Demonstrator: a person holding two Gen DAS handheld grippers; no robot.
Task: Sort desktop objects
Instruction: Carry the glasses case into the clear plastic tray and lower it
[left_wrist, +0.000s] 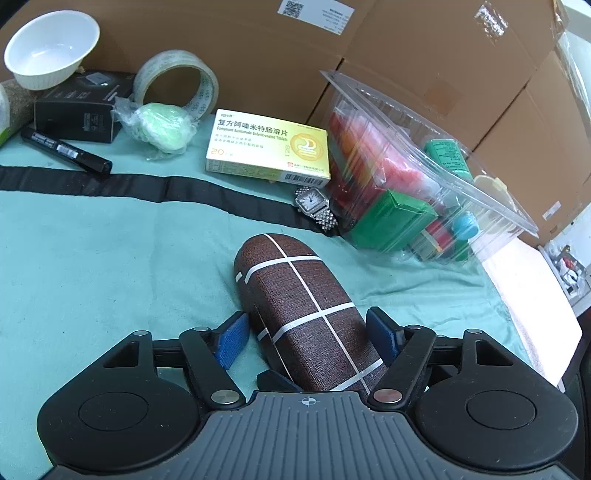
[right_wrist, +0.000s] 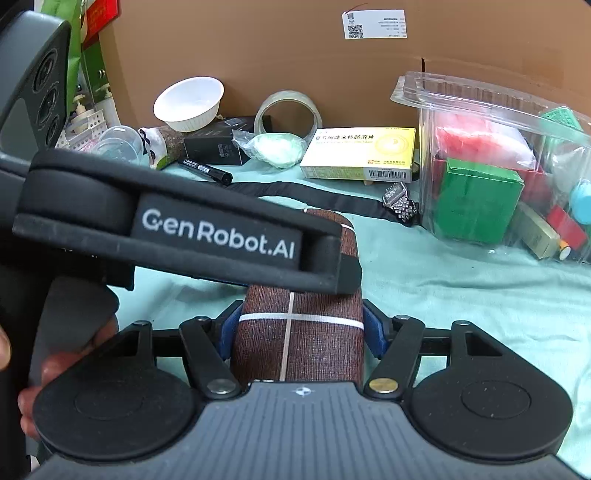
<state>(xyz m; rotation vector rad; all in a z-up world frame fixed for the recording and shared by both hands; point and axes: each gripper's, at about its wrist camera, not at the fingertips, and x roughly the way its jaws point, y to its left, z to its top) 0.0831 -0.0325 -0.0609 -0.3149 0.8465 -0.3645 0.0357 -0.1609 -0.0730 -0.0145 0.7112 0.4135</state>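
- The right gripper clamps a brown woven glasses case crossed by white lines, blue pads pressed against both flanks, the case pointing straight ahead
- The left gripper straddles the same glasses case; its right pad touches the case, its left pad sits just beside it, and whether it grips cannot be told
- In the right wrist view the left gripper comes in from the left above the case, a side panel reading "GenRobot.AI"; fingers of the person's hand show at the left edge
- Bare teal cloth lies open to the left of the case and, beyond it, a black strap runs across the cloth
- A silver wristwatch rests between the strap's end and a clear plastic container, lid ajar, holding a green box and red items
- A yellow medicine box printed "Compound Azintamide Enteric-coated Tablets" and "20" lies behind the watch
- Farther left: a bagged green lump, a black marker, a black carton, a roll of clear tape and a white bowl
- Cardboard boxes bearing a QR label wall off the back
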